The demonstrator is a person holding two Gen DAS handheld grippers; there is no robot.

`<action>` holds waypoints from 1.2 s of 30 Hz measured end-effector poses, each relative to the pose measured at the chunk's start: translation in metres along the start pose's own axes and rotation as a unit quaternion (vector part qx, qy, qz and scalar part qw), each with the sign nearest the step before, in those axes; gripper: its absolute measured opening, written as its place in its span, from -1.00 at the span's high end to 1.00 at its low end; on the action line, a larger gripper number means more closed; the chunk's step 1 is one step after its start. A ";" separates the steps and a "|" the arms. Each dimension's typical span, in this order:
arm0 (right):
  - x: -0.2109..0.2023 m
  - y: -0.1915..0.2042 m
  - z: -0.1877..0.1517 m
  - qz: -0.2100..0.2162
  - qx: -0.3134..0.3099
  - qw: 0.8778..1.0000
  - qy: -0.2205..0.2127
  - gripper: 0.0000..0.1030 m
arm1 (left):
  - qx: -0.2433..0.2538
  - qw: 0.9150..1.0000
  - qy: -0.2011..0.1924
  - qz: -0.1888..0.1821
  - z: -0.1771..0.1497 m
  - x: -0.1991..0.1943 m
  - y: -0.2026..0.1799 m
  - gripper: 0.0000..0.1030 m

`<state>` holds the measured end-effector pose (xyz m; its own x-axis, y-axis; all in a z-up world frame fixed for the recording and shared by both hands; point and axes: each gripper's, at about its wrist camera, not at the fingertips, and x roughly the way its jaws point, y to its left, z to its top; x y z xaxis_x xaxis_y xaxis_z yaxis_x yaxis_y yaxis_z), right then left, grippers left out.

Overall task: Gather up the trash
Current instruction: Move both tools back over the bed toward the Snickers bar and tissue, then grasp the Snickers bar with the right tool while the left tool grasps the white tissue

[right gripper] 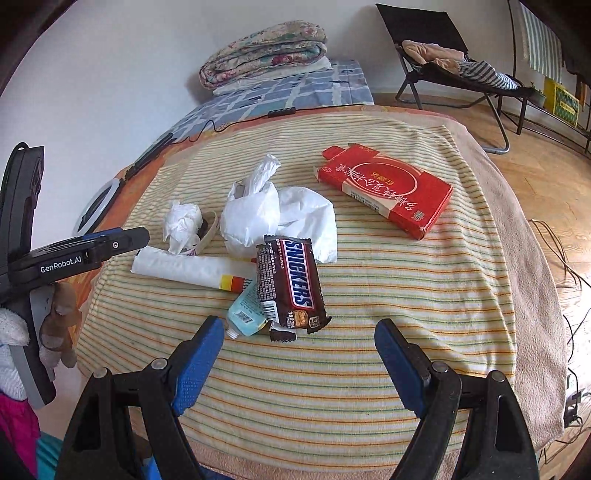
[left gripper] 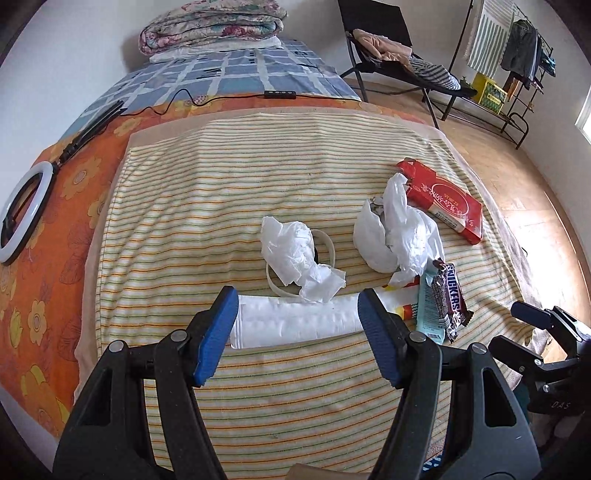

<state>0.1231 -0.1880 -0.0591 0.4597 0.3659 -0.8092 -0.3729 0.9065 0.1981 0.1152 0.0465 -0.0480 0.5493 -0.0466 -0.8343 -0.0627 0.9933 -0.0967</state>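
Observation:
Trash lies on a striped towel (left gripper: 258,162) (right gripper: 388,280). A white tube (left gripper: 295,325) (right gripper: 184,267) lies flat, and my open left gripper (left gripper: 297,314) has a finger at each of its ends. Behind it sit a crumpled tissue (left gripper: 291,258) (right gripper: 183,221), a tape ring (left gripper: 328,247), a white plastic bag (left gripper: 391,229) (right gripper: 273,218) and a red box (left gripper: 447,203) (right gripper: 388,188). A Snickers wrapper (left gripper: 450,299) (right gripper: 291,280) overlaps a pale blue tube (left gripper: 428,317) (right gripper: 245,314). My right gripper (right gripper: 299,345) is open just short of the wrapper.
A ring light (left gripper: 26,210) and its cable lie on the orange sheet at left. Folded quilts (left gripper: 214,26) are stacked at the far end of the bed. A folding chair (right gripper: 443,55) and clothes rack (left gripper: 517,62) stand on the wooden floor to the right.

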 end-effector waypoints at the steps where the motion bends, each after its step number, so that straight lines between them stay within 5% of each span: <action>1: 0.005 0.001 0.003 -0.001 -0.003 1.000 0.000 -0.66 | -0.005 1.000 0.003 -0.002 0.003 0.005 0.002 -0.34; 8: 0.036 0.001 0.018 0.002 -0.005 1.000 0.013 -0.66 | -0.023 1.000 0.014 0.008 0.021 0.036 0.013 -0.29; 19: 0.064 0.003 0.025 0.012 0.000 0.999 0.029 -0.61 | -0.028 0.999 0.029 0.001 0.028 0.061 0.018 0.53; 24: 0.069 0.002 0.026 0.012 0.000 0.999 0.030 -0.36 | -0.025 0.999 0.022 0.001 0.029 0.059 0.015 0.72; 30: 0.067 -0.004 0.025 0.022 0.006 0.999 0.029 0.12 | -0.029 0.999 0.014 0.005 0.029 0.054 0.017 0.78; 36: 0.063 -0.009 0.024 0.033 0.008 0.999 0.023 0.40 | -0.038 0.999 0.001 0.003 0.031 0.047 0.020 0.80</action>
<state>0.1747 -0.1677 -0.0980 0.3976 0.4146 -0.8185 -0.3875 0.8845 0.2598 0.1653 0.0674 -0.0719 0.5469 -0.0418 -0.8361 -0.1289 0.9826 -0.1335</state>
